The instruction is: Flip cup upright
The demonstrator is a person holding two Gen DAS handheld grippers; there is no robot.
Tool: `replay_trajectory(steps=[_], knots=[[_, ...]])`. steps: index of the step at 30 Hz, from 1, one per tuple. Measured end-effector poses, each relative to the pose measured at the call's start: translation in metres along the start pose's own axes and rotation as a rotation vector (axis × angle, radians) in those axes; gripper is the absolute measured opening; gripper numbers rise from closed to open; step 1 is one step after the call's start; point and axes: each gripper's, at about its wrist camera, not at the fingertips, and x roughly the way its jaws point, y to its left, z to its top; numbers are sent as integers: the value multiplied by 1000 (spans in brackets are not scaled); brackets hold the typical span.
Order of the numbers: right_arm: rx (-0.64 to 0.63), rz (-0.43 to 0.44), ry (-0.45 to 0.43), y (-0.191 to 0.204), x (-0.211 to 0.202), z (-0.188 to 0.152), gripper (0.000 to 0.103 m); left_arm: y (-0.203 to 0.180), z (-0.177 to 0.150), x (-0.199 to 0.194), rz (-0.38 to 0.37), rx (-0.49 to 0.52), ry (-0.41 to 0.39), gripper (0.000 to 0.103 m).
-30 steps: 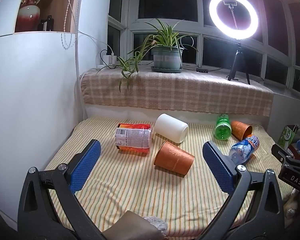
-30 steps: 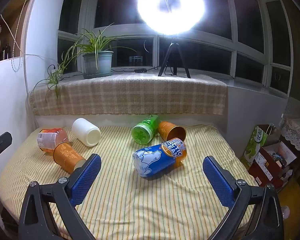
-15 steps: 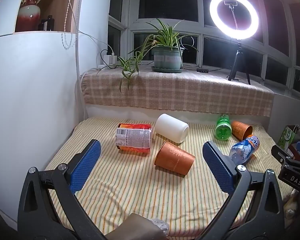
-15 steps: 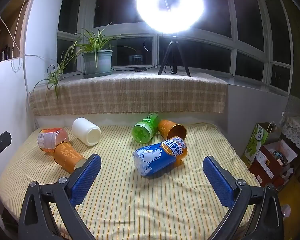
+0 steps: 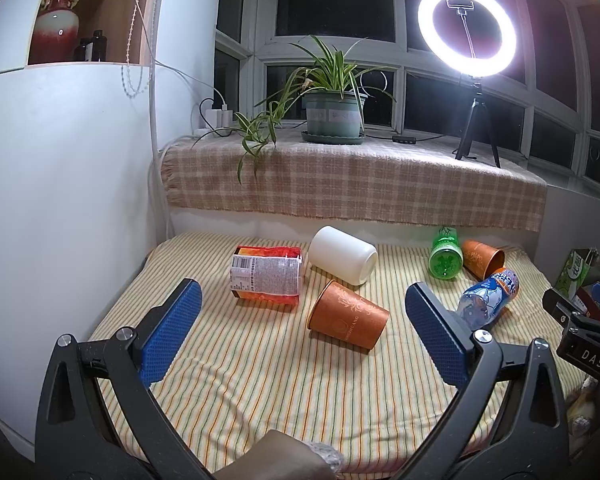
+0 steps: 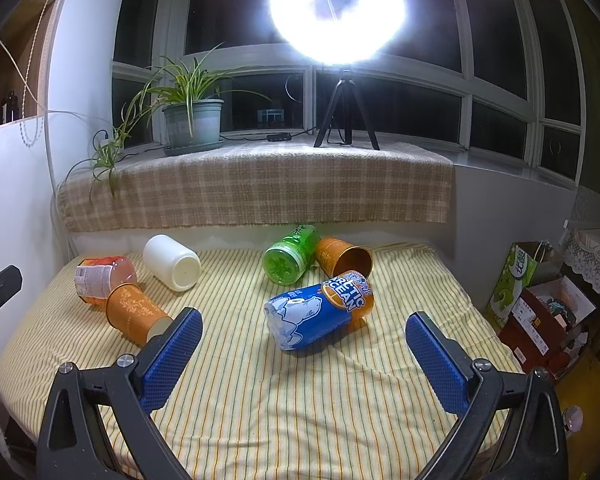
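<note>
An orange paper cup [image 5: 348, 316] lies on its side on the striped cloth [image 5: 260, 380], between my left gripper's open fingers and farther off; it also shows in the right wrist view [image 6: 134, 312]. A second orange cup [image 5: 482, 255] [image 6: 342, 258] lies on its side at the back right, mouth toward the right wrist camera. My left gripper [image 5: 300, 334] is open and empty. My right gripper [image 6: 300, 354] is open and empty, short of the blue bottle [image 6: 320, 314].
A white jar [image 5: 342, 254], an orange-labelled jar [image 5: 266, 276], a green bottle [image 5: 444, 254] and the blue bottle [image 5: 488, 300] all lie on their sides. A checked sill [image 5: 352, 188] holds a potted plant [image 5: 332, 112] and ring light [image 5: 466, 28]. Boxes [image 6: 540, 308] stand right of the bed.
Both grippers have edged slightly forward toward the objects. Nothing on the cloth has moved.
</note>
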Motion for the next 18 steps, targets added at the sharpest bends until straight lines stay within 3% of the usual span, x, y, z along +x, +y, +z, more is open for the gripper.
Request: replay_trajectory(steps=[18], knots=[[2, 6, 5, 1, 2, -1, 103, 0, 0, 0, 0, 0, 1, 103]])
